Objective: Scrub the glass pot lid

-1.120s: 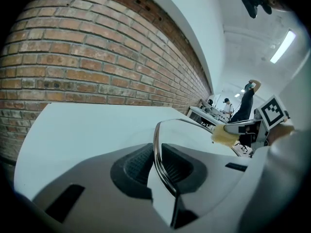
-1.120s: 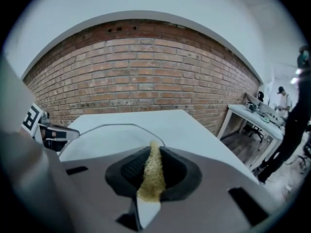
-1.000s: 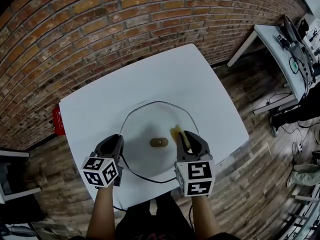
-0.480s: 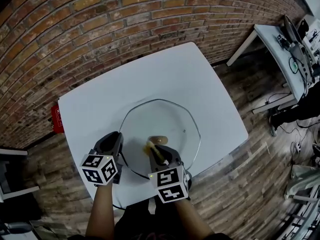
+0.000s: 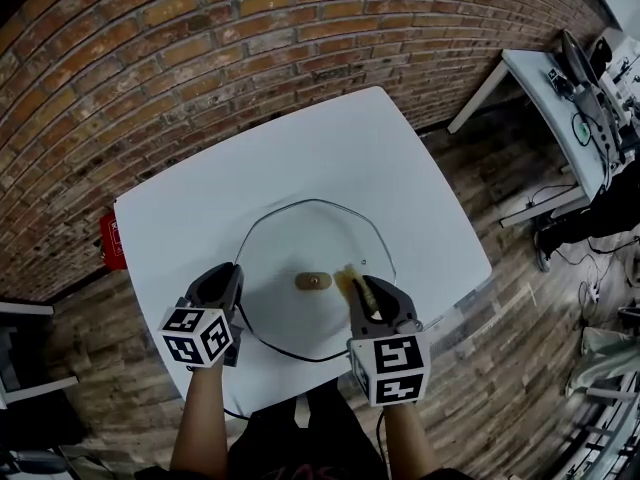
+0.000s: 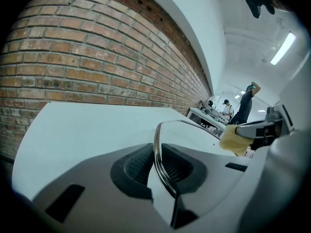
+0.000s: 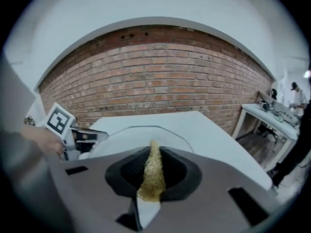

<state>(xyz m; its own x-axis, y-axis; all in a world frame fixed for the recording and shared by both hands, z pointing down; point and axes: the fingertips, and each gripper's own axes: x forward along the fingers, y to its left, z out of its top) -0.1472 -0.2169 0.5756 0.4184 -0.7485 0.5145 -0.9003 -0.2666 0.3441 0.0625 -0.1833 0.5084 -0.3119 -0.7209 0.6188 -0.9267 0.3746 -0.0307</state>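
Observation:
The glass pot lid (image 5: 300,238) lies flat on the white table (image 5: 300,148), its brown knob (image 5: 313,281) at the centre. My left gripper (image 5: 228,282) is shut on the lid's left metal rim (image 6: 159,154), which runs between both pads. My right gripper (image 5: 364,288) is shut on a yellow scrubbing sponge (image 5: 351,274). The sponge rests on the glass just right of the knob. In the right gripper view the sponge (image 7: 151,171) stands on edge between the jaws, with the lid (image 7: 131,140) beyond it. The left gripper view also catches the sponge (image 6: 235,140) at the right.
A brick wall (image 5: 200,48) runs behind the table. A red object (image 5: 110,240) hangs at the table's left edge. A second white table (image 5: 570,98) with equipment stands at the right on the wooden floor. People stand far off (image 6: 247,103).
My right gripper swept the sponge left across the lid to below the knob, then back to the right of it. The left gripper kept its hold on the rim.

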